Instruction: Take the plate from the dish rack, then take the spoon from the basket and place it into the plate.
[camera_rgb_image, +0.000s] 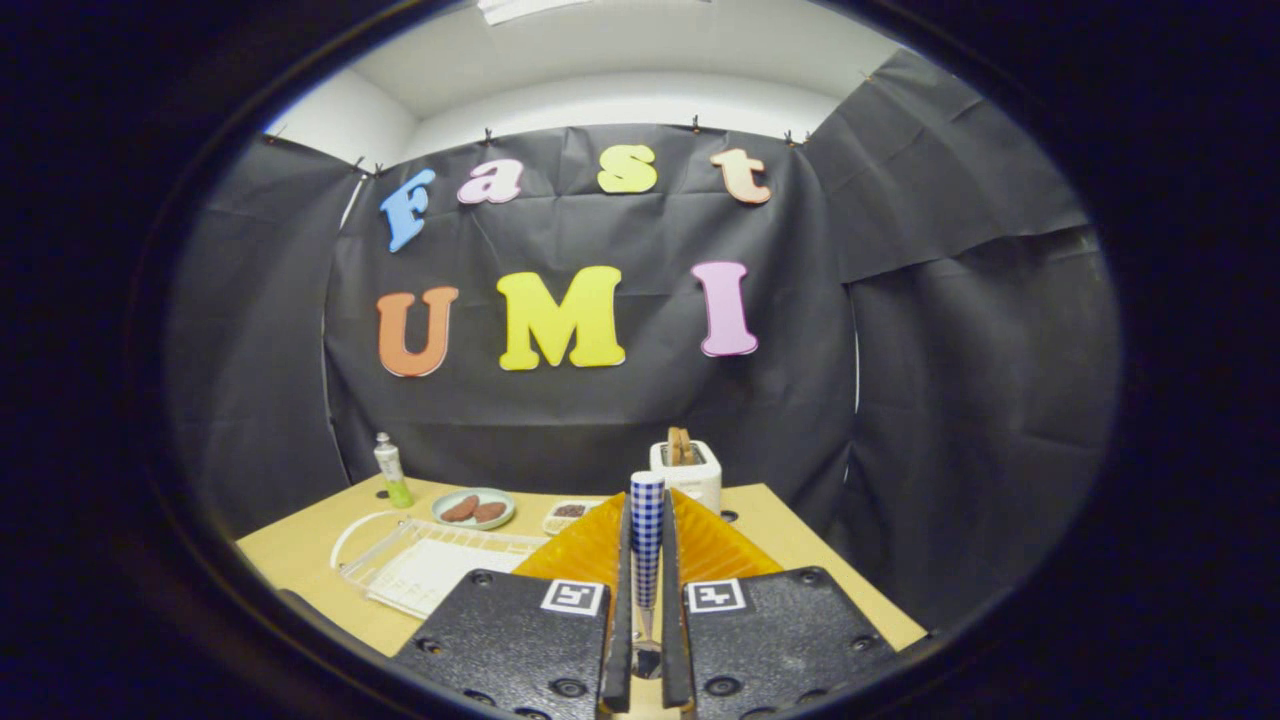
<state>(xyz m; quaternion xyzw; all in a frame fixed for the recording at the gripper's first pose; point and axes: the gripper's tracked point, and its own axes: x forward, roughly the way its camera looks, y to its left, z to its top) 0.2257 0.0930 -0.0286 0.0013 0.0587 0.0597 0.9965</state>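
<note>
My gripper (647, 510) is shut on a spoon (647, 545) with a blue-and-white checked handle. The spoon stands upright between the fingers, handle up, and its metal bowl sits low down between them. An amber ribbed plate (585, 552) lies on the wooden table just ahead of and below the fingers, spreading out to both sides of them. To the left of the plate stands a clear plastic dish rack (420, 565), with nothing seen in its slots.
A white toaster (687, 470) with bread in it stands beyond the fingers near the back wall. A green dish (473, 508) with two brown pieces, a small tray (570, 513) and a small bottle (392, 470) sit at the back left. The table's right edge (850, 575) runs close by.
</note>
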